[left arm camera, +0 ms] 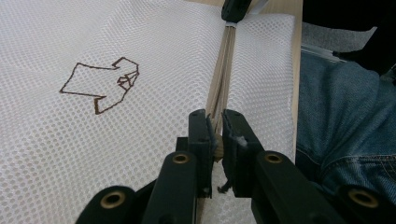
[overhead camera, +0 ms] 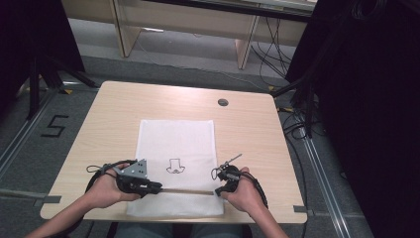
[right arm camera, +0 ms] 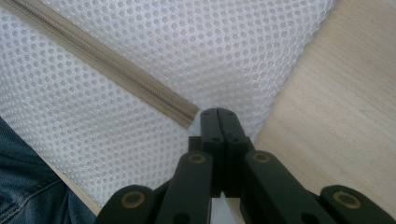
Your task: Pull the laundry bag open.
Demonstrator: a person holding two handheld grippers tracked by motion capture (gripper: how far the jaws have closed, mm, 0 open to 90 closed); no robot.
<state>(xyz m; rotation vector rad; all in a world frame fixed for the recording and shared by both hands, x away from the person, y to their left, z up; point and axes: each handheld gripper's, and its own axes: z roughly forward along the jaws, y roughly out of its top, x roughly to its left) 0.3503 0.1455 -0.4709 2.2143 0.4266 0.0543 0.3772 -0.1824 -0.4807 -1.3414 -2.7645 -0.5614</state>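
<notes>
At lower centre, the left gripper (left arm camera: 215, 130) clamps the mesh bag's (overhead camera: 177, 136) zipper (left arm camera: 223, 70); the right gripper (right arm camera: 218, 113), jaws together, seemingly pinches its end.

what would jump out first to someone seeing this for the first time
A white mesh laundry bag lies flat in the middle of the wooden table, a small brown shirt drawing at its centre. Near its front edge, the left gripper and right gripper are shut at opposite ends of its beige zipper.
</notes>
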